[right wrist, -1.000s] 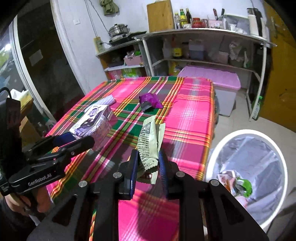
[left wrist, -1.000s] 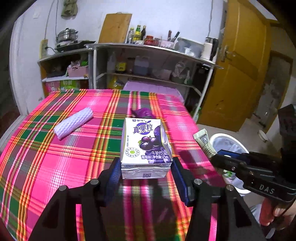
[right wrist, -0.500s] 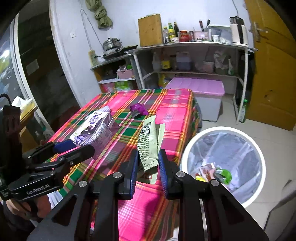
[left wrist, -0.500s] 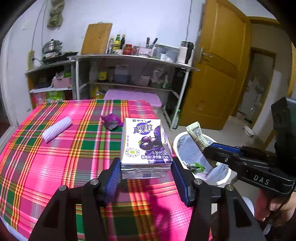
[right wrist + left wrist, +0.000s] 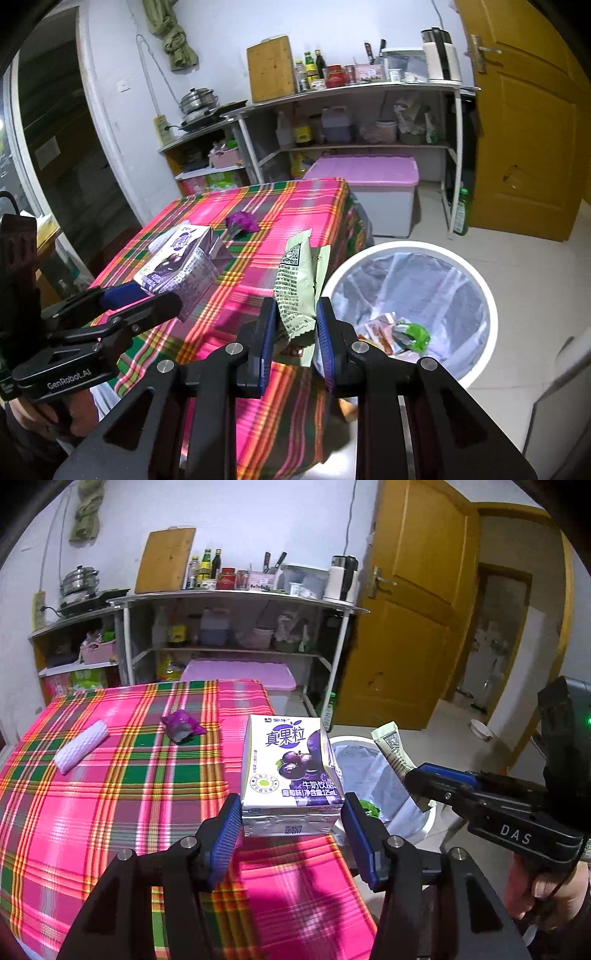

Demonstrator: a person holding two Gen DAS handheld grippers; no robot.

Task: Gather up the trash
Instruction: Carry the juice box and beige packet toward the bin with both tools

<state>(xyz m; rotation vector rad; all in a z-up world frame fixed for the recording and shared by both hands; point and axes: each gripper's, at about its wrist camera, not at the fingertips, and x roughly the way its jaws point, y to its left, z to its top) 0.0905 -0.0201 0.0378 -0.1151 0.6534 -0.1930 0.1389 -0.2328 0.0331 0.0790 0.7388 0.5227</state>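
Observation:
My left gripper (image 5: 291, 823) is shut on a white and purple milk-drink carton (image 5: 290, 771), held above the right edge of the pink plaid table (image 5: 110, 812). In the right wrist view the same carton (image 5: 181, 264) shows at the left. My right gripper (image 5: 295, 325) is shut on a pale green printed wrapper (image 5: 299, 284), held just left of the white trash bin (image 5: 484, 295), which holds several scraps. A crumpled purple wrapper (image 5: 181, 725) and a white foam sleeve (image 5: 79, 751) lie on the table.
Metal shelves (image 5: 236, 627) with bottles, a pot and a cutting board stand behind the table. A grey storage box with a pink lid (image 5: 369, 184) sits on the floor under them. A yellow door (image 5: 417, 627) is at the right. A hand (image 5: 543, 890) holds the right gripper's handle.
Both grippers have swung right from over the table toward the trash bin, each still holding its item. The bin has come into fuller view beside the carton and the wrapper.

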